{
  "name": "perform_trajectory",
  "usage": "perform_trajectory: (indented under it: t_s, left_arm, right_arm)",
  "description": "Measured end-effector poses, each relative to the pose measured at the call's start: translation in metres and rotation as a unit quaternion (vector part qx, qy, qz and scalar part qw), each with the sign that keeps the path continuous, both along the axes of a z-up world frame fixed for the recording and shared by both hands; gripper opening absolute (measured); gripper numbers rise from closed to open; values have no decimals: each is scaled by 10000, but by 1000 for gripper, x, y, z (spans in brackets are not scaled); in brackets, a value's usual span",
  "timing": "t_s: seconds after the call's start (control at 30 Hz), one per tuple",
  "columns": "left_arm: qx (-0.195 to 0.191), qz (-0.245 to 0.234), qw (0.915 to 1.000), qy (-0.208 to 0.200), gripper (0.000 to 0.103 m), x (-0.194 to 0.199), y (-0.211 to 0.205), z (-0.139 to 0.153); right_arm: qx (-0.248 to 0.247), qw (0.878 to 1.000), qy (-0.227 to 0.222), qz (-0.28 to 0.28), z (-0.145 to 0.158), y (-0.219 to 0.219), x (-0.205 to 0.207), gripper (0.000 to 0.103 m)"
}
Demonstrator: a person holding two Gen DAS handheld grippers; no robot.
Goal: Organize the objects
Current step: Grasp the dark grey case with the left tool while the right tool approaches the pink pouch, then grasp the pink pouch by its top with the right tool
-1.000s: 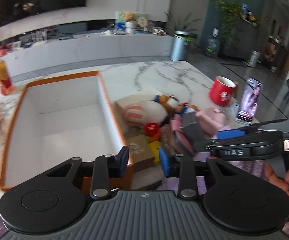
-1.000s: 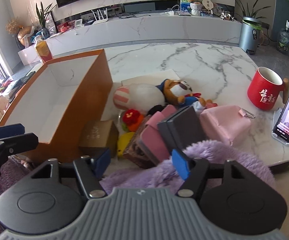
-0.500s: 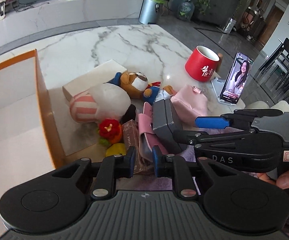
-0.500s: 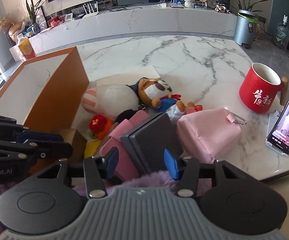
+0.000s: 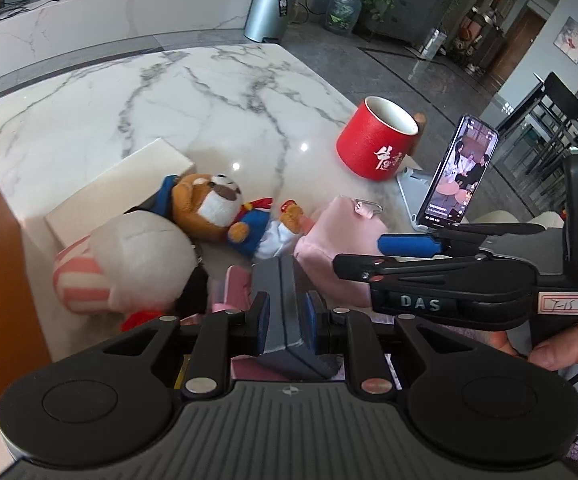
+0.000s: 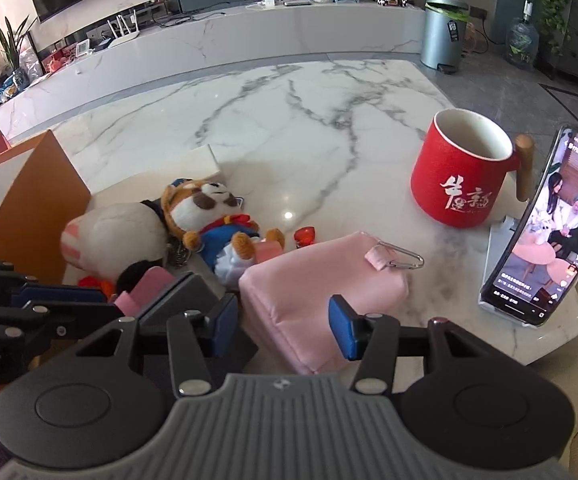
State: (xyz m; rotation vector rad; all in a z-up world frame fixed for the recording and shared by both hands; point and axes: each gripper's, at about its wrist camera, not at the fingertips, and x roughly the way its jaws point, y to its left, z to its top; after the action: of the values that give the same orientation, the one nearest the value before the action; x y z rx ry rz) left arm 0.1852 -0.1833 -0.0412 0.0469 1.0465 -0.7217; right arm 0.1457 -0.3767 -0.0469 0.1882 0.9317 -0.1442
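On the marble table (image 6: 309,120), one red mug (image 6: 463,178), two plush toys (image 6: 213,216)

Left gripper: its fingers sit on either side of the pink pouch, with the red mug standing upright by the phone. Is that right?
Not quite. The left wrist view shows the left gripper with its fingers on either side of the dark grey box, not the pink pouch, which lies just beyond it. The red mug does stand upright by the phone.
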Motion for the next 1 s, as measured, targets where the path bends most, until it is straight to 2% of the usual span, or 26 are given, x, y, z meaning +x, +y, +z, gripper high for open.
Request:
perform_trajectory:
  t_s: [0.07, 0.2, 0.27, 0.3, 0.33, 0.37, 0.43, 0.53, 0.63, 0.8, 0.83, 0.9, 0.93, 0.97, 1.0]
  left_arm:
    - [64, -106, 9999, 102, 23, 3, -7, -4]
    - [338, -135, 9990, 241, 40, 5, -18, -11]
    - [479, -84, 9984, 271, 43, 7, -21, -15]
    - [567, -56, 9979, 306, 46, 7, -23, -17]
    - [586, -56, 9977, 334, 50, 7, -23, -19]
    - [557, -75, 9979, 328, 52, 7, -23, -19]
    - [506, -90, 9982, 301, 52, 6, -21, -17]
    - [409, -44, 9990, 194, 59, 2, -12, -10]
    - [294, 52, 9994, 189, 62, 3, 0, -3]
    - [329, 191, 9990, 240, 60, 13, 12, -3]
    - [295, 218, 9989, 283, 60, 15, 15, -4]
    - [263, 306, 9981, 467, 60, 21, 20, -7]
    - [270, 308, 9977, 534, 59, 23, 21, -9]
    - [283, 300, 9975, 568, 59, 25, 21, -10]
    - [305, 311, 9973, 593, 59, 26, 21, -13]
  right_arm:
    - [3, 9999, 87, 111, -5, -1, 5, 52]
    - [-3, 9992, 272, 301, -16, -1, 12, 49]
    - [10, 9988, 332, 348, -22, -1, 13, 37]
    - [49, 9988, 315, 360, -24, -2, 13, 35]
    - [145, 9987, 308, 391, -25, -4, 13, 28]
    - [279, 9983, 307, 406, -25, -5, 12, 17]
    - [443, 9978, 309, 393, -27, -7, 11, 7]
    - [471, 9975, 288, 440, -26, -4, 6, 0]
    - [298, 9978, 254, 529, -23, 0, 0, 0]
    - [210, 9976, 249, 607, -15, -4, -8, 2]
    - [127, 9975, 271, 641, -14, -4, -9, 5]
    - [11, 9977, 281, 611, -12, -7, -11, 6]
    - [35, 9982, 300, 524, -11, -12, -11, 15]
    - [85, 9987, 302, 398, -11, -17, -12, 29]
    - [130, 9991, 297, 255, -11, -23, -12, 35]
